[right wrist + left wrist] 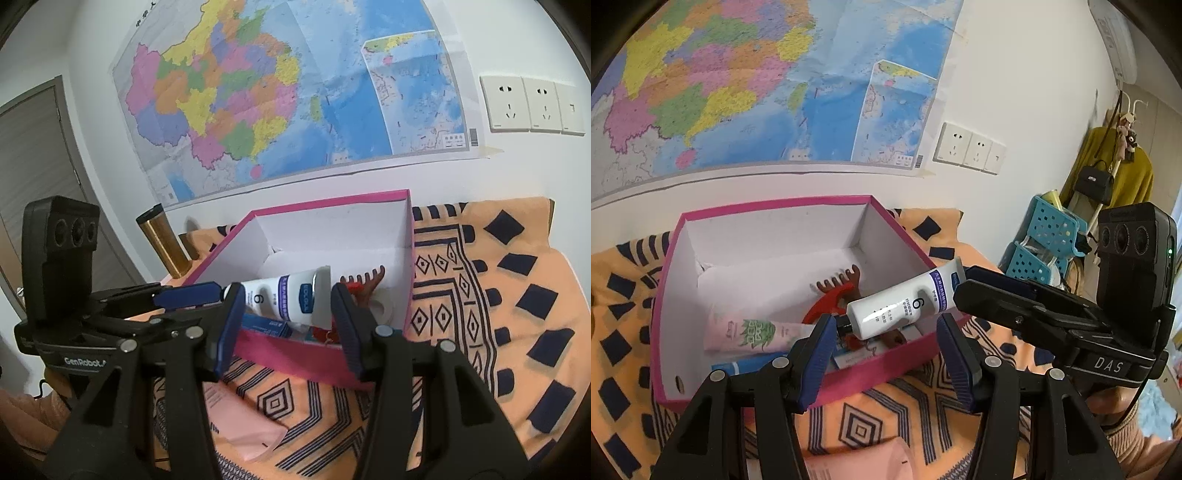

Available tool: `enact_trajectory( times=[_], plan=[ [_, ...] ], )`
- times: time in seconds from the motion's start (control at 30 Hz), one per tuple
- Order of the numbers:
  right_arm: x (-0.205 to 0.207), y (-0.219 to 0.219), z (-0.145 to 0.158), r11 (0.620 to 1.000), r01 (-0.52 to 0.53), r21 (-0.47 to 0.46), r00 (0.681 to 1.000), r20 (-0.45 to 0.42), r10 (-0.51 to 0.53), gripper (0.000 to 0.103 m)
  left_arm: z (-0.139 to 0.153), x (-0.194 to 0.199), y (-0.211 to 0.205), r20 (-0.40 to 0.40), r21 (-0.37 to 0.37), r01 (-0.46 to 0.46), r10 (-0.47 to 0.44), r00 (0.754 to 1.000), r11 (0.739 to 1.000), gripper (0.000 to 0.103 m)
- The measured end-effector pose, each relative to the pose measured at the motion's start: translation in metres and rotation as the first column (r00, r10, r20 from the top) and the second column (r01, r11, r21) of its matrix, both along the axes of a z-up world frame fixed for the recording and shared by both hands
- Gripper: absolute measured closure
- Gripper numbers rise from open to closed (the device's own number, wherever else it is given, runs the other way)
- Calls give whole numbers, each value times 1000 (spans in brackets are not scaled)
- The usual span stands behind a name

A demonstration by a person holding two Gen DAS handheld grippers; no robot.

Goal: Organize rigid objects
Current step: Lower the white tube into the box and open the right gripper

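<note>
A pink box (871,373) with a white inside stands on the patterned cloth. A white tube marked 6 (901,299) lies tilted in it, cap down, with its flat tail over the right wall. My left gripper (886,356) hangs open just before the box's near wall, and the tube's cap is close to its left pad. In the right wrist view the same tube (284,295) shows beyond my right gripper (288,328), which is open with nothing pressed between its pads. Also in the box are a pink tube (746,332), a red and brown hair claw (834,291) and a blue carton (750,365).
A pink packet (236,417) lies on the orange cloth (517,295) in front of the box. A gold flask (162,240) stands at the table's back left. Blue baskets (1045,236) are off to the right. A map covers the wall behind.
</note>
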State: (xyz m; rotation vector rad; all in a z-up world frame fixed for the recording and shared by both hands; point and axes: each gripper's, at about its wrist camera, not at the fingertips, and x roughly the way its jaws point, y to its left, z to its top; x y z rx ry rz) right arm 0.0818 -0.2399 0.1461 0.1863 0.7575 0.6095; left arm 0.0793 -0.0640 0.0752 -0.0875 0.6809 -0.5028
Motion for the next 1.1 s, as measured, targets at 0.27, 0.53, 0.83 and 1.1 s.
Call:
enact_trajectory(
  times=[0.27,0.53,0.83,1.1],
  plan=[
    [15,2,-7,1000,-4,-11,1000,-18,4,52,-1,15,0,9,2,-37,37,999,999,46],
    [31,5,-21,1000,3,-30,999,-50,-4,52,-13,36,1,-36,-1,-48,48,998,999,46],
    [46,4,-37,998,20,-58,996,-89,-25,52,-29,56,-2,-91,-7,-47,46,995,999,46],
    [54,5,-42,997,28,-72,994,-102,-35,52,-39,69,-1,-136,-23,-53,49,989,998,46]
  ],
)
